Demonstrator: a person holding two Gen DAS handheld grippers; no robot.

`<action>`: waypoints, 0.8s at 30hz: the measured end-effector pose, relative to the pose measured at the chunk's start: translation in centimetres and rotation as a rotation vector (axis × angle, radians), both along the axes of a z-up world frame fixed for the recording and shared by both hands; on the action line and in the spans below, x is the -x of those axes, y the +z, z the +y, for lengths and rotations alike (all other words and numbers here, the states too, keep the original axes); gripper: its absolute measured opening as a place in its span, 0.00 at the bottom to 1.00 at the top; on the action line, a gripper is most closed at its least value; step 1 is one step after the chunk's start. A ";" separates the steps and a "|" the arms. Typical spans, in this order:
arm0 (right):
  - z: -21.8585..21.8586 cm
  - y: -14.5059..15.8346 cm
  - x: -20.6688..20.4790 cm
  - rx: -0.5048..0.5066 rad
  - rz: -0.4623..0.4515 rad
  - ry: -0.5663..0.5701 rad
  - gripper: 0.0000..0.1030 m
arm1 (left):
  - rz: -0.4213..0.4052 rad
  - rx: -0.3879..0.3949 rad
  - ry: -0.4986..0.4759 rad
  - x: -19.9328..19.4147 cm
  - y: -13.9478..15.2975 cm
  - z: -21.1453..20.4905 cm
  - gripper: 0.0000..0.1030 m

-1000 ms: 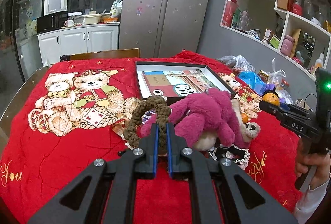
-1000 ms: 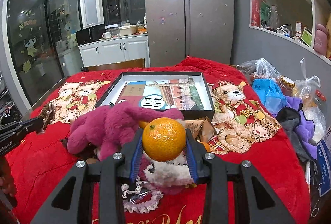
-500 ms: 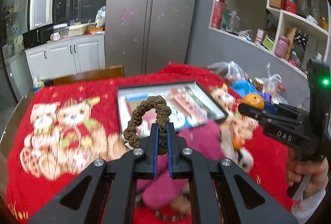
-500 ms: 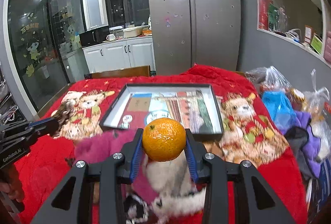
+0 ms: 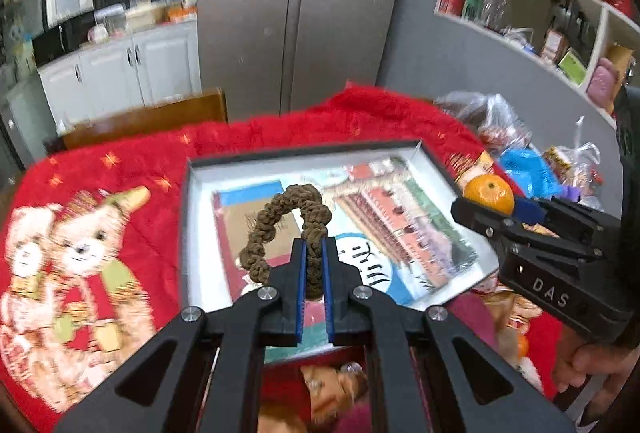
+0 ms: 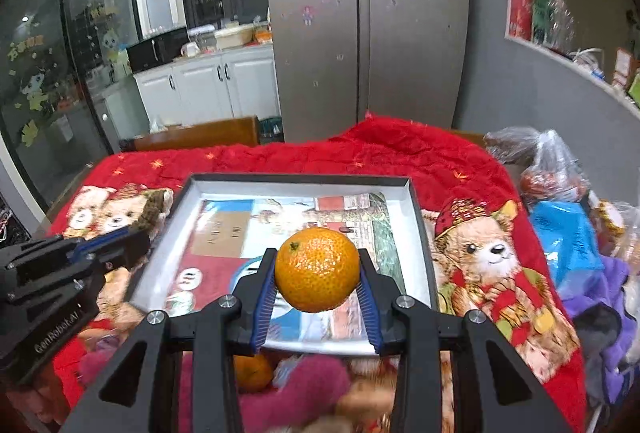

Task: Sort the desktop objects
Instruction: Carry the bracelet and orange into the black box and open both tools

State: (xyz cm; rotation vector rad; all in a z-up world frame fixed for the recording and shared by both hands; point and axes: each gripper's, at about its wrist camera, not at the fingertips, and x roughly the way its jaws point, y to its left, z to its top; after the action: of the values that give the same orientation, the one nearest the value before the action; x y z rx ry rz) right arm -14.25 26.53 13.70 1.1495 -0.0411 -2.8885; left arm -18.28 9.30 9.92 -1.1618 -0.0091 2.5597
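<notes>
Left gripper (image 5: 314, 265) pinching brown braided loop (image 5: 280, 221) above box (image 5: 188, 233); right gripper (image 6: 318, 293) clamping orange (image 6: 317, 269).

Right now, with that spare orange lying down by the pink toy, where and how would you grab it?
Probably from above, across its widest middle: the spare orange is round, so the pads need opposite sides. The pink plush toy crowds it sideways, and it is partly hidden. Both grippers are currently full.
</notes>
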 end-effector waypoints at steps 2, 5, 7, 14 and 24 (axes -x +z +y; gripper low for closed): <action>0.5 -1.6 2.1 -0.009 -0.038 -0.002 0.37 | -0.030 -0.009 -0.007 1.1 -1.5 0.1 0.08; 1.0 -3.2 3.6 0.002 -0.073 0.008 0.37 | -0.046 -0.022 -0.023 1.5 -2.4 0.0 0.08; 1.1 -4.0 4.2 0.016 -0.087 0.016 0.37 | -0.042 0.002 -0.035 1.6 -2.8 0.4 0.08; 0.2 -5.6 5.3 -0.044 -0.109 0.014 0.37 | -0.078 0.033 -0.046 1.7 -4.6 1.2 0.08; -0.5 -6.3 5.6 -0.055 -0.133 0.025 0.37 | -0.068 0.063 -0.034 1.6 -4.6 1.2 0.08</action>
State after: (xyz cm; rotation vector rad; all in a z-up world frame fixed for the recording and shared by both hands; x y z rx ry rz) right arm -19.85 26.04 7.40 1.3402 0.0496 -2.8042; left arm -19.90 10.52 5.34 -1.2615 0.0748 2.5065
